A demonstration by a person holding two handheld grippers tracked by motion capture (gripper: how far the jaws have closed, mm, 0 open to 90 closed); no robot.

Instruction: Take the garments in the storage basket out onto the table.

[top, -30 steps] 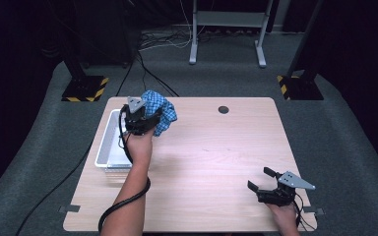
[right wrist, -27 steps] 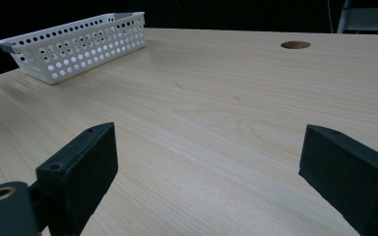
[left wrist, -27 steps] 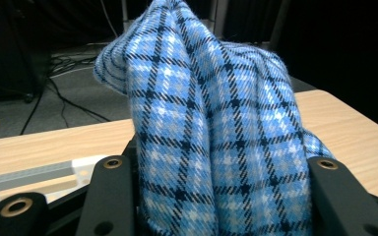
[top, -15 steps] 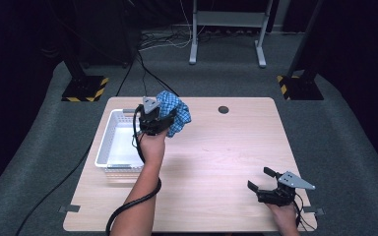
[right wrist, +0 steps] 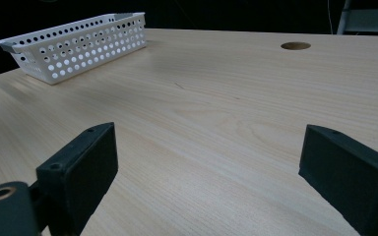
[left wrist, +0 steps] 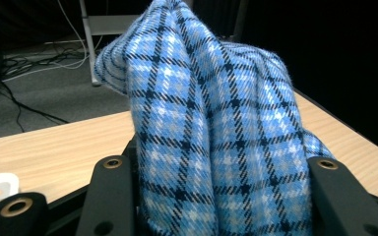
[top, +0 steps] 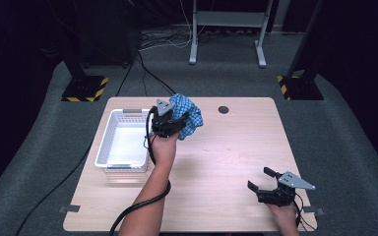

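A bunched blue plaid cloth (top: pixel 187 115) hangs above the table, just right of the white perforated basket (top: pixel 109 152). My left gripper (top: pixel 174 123) is shut on it. In the left gripper view the cloth (left wrist: pixel 211 128) bulges up between the two black jaws and hides most of what lies ahead. Near the table's front right corner my right gripper (top: pixel 261 179) rests low, open, with bare wood between its jaws (right wrist: pixel 206 177). The basket (right wrist: pixel 78 44) sits far off at the upper left of the right gripper view.
The wooden table (top: pixel 226 152) has a round cable hole (top: pixel 223 109) near its far edge. The basket holds nothing visible. Stand bases with yellow-black stripes (top: pixel 83 89) and a metal frame (top: pixel 226 29) stand on the grey floor beyond the table.
My left gripper has carried the plaid cloth to the right, from over the basket to over the bare table beside it. The right gripper has not moved.
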